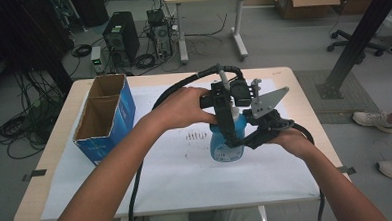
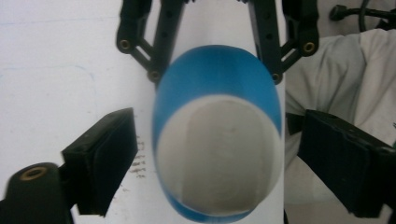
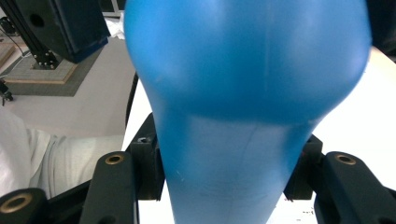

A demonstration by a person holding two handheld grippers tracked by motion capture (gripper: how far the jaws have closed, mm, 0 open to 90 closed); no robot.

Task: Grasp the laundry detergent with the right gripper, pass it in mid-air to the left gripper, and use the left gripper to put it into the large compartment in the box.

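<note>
A blue spray bottle stands upright on the white sheet near the table's middle. My right gripper comes in from the right and is shut on it; in the right gripper view the blue bottle sits tight between both jaws of my right gripper. My left gripper points straight down over the bottle's top. In the left gripper view my left gripper is open, its pads standing apart on either side of the bottle's white top without touching it.
An open blue cardboard box stands on the table's left side. Small dark marks dot the sheet left of the bottle. Computer towers and cables lie on the floor beyond the table. A person's shoes show at the right.
</note>
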